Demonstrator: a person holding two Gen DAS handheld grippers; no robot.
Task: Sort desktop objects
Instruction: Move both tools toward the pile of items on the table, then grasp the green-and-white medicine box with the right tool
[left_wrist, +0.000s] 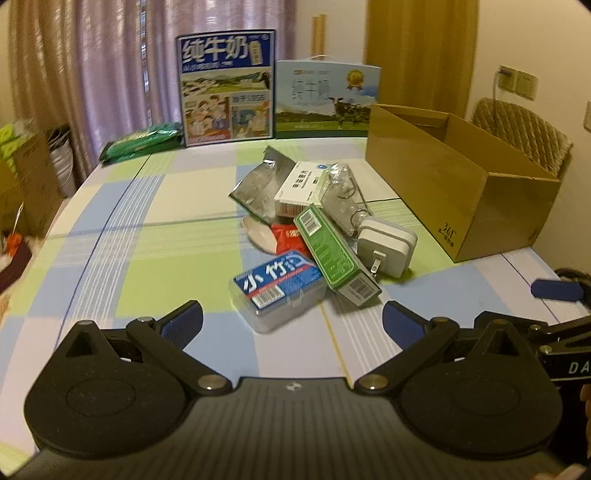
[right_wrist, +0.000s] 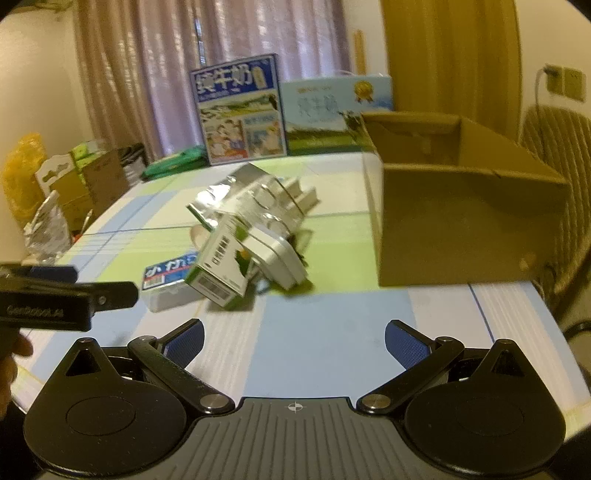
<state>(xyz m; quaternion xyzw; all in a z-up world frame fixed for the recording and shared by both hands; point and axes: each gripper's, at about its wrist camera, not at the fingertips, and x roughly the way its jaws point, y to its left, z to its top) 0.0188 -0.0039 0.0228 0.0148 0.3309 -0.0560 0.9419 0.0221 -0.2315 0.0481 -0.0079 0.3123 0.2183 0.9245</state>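
Desktop clutter sits heaped near the middle of the checked blue-and-green table (left_wrist: 155, 236), with an open brown cardboard box (left_wrist: 458, 192) just to its right, toward the table's right edge. Nearest the near edge lies a clear plastic toothpick case with a blue label (left_wrist: 279, 290), its long axis running left-low to right-high across the left gripper (left_wrist: 291, 321), directly ahead of the jaws and close. A long green carton (left_wrist: 334, 251) leans over its right end, and a white plug-in charger (left_wrist: 386, 245) rests beside that, with a silver foil pouch (left_wrist: 258, 184) and a white box (left_wrist: 303, 184) behind. The left jaws are spread wide and hold nothing. The right gripper (right_wrist: 293, 341), also spread and empty, has the pile ahead and to its left, farther off. The left looks better placed for the case.
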